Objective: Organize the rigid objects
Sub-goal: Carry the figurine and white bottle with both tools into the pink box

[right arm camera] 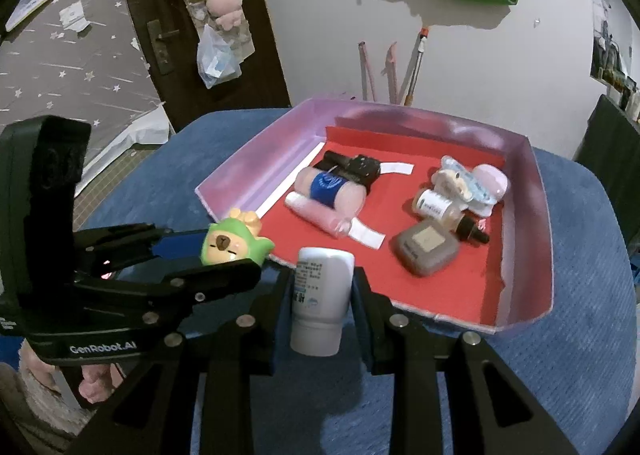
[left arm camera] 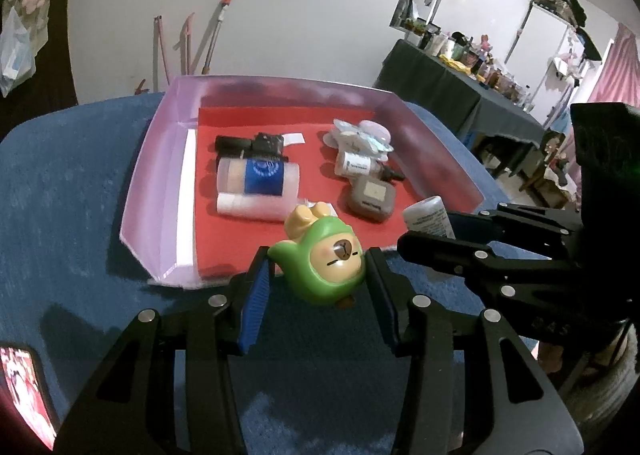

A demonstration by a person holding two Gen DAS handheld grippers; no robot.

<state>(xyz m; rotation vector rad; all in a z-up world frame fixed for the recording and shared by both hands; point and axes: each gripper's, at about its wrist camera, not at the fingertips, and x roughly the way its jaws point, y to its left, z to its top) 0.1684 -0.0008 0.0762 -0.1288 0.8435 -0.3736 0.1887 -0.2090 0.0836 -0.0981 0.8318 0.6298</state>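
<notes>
Your left gripper (left arm camera: 320, 275) has its jaws clamped on the green figurine (left arm camera: 324, 259), held just above the near edge of the pink tray (left arm camera: 152, 183). Your right gripper (right arm camera: 322, 295) has its jaws clamped on the white bottle (right arm camera: 320, 299), also at the tray's near edge. Inside, on the red liner (right arm camera: 400, 211), lie a blue-labelled jar (right arm camera: 330, 191), a grey case (right arm camera: 426, 247) and a dropper bottle (right arm camera: 444, 211). Blue cloth (left arm camera: 68, 183) covers the worktop.
</notes>
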